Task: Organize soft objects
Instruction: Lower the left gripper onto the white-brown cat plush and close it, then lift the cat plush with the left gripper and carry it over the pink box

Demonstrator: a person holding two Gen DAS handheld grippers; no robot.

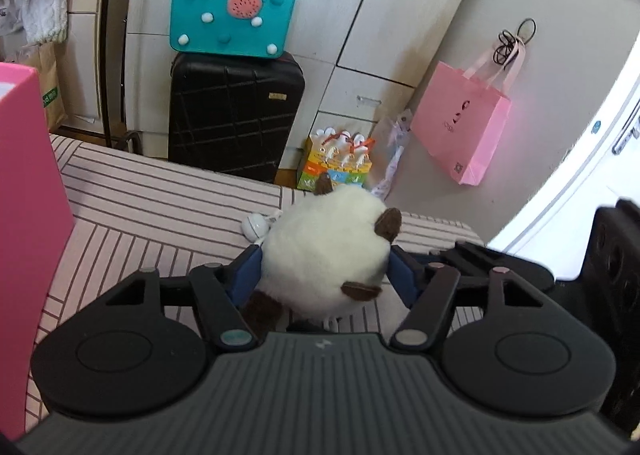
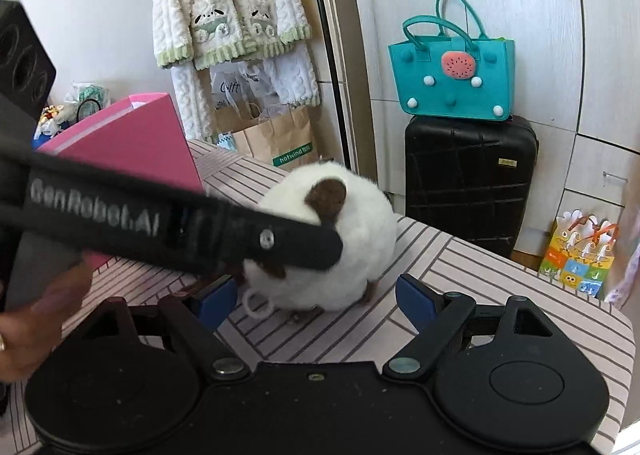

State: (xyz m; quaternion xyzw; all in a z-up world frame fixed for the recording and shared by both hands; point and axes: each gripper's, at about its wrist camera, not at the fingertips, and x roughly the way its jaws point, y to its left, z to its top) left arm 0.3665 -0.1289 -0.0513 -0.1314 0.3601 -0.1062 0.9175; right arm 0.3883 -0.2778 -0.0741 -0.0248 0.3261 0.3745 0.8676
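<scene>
On the striped surface [image 2: 472, 295], a pink box [image 2: 132, 147] stands at the left. Beside it, the left gripper [image 1: 324, 267] has its blue fingers [image 1: 244, 275] pressed against both sides of the white plush toy [image 1: 324, 251]. Further right, the right gripper [image 2: 316, 297] is spread wide, fingers [image 2: 416, 297] clear of the toy.
</scene>
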